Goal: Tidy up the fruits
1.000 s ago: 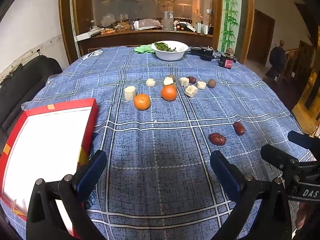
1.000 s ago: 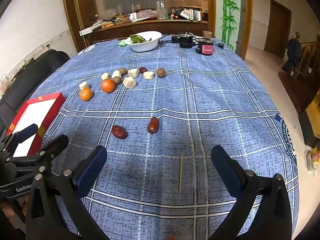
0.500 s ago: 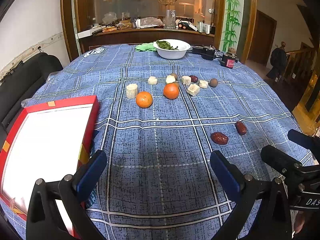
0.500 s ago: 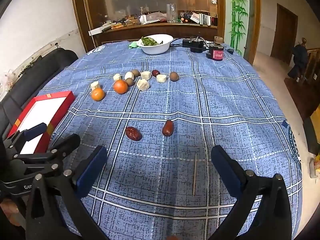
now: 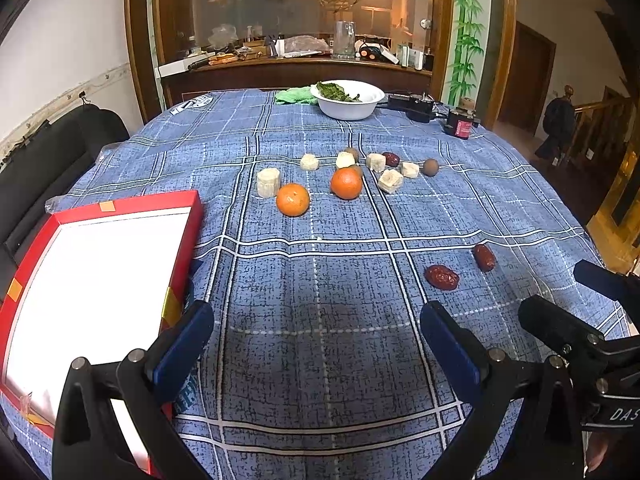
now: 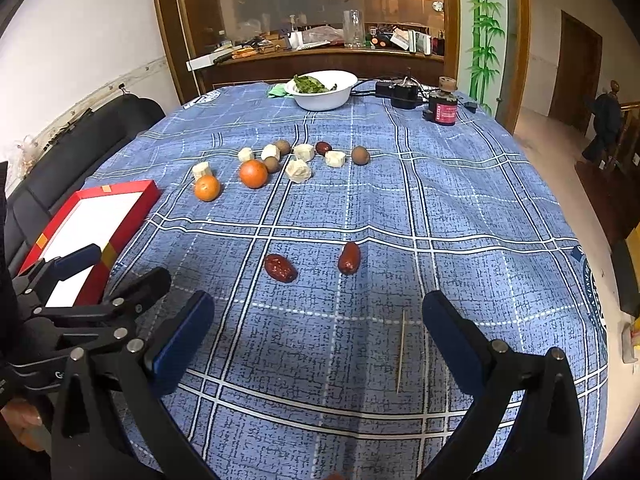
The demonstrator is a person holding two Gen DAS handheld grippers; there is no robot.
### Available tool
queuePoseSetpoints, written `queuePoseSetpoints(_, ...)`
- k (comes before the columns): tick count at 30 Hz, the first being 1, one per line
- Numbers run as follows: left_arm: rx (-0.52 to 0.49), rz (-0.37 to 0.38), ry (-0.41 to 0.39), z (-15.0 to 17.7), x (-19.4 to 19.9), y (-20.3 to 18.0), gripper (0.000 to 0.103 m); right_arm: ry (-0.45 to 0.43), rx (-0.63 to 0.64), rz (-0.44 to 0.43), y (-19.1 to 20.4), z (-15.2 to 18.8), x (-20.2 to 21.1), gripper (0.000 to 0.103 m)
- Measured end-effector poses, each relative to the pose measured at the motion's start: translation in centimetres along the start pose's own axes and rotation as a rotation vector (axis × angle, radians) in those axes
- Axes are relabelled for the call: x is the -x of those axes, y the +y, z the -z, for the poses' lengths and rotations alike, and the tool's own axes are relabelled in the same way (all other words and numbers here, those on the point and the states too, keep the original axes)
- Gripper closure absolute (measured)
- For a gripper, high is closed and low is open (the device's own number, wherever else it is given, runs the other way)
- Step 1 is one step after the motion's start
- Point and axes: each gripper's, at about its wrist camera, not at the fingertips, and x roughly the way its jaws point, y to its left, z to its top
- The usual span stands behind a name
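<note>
Dates (image 6: 281, 267) apart, long axes angled differently

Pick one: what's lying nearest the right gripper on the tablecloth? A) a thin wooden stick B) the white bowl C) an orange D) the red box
A: the thin wooden stick lies on the cloth just inside the right-hand finger of the open right gripper, nearer than the red dates beyond it.

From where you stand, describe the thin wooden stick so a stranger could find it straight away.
Start at the blue checked tablecloth and come to its near edge, where the right tool hangs open. The stick lies flat on the cloth just inside that tool's right finger, nearer than the two red dates. It is the only straight, pale sliver there.
</note>
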Motion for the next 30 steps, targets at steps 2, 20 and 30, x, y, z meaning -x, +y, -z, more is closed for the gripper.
queuePoseSetpoints(2, 0.003, -0.002, 0.000, -0.01, 0.00, -0.02, 0.001, -0.002, -0.002, -0.002, -0.03, 0.02, 0.06, 0.000)
queuePoseSetpoints(20, 0.009, -0.003, -0.002, -0.07, -0.03, 0.20, 0.001, -0.012, 0.013, -0.014, 0.30, -0.18, 0.23, 0.000)
queuePoseSetpoints(30, 0.008, -0.001, -0.001, -0.07, 0.00, 0.19, 0.001, -0.018, 0.018, -0.017, 0.48, -0.28, 0.40, 0.000)
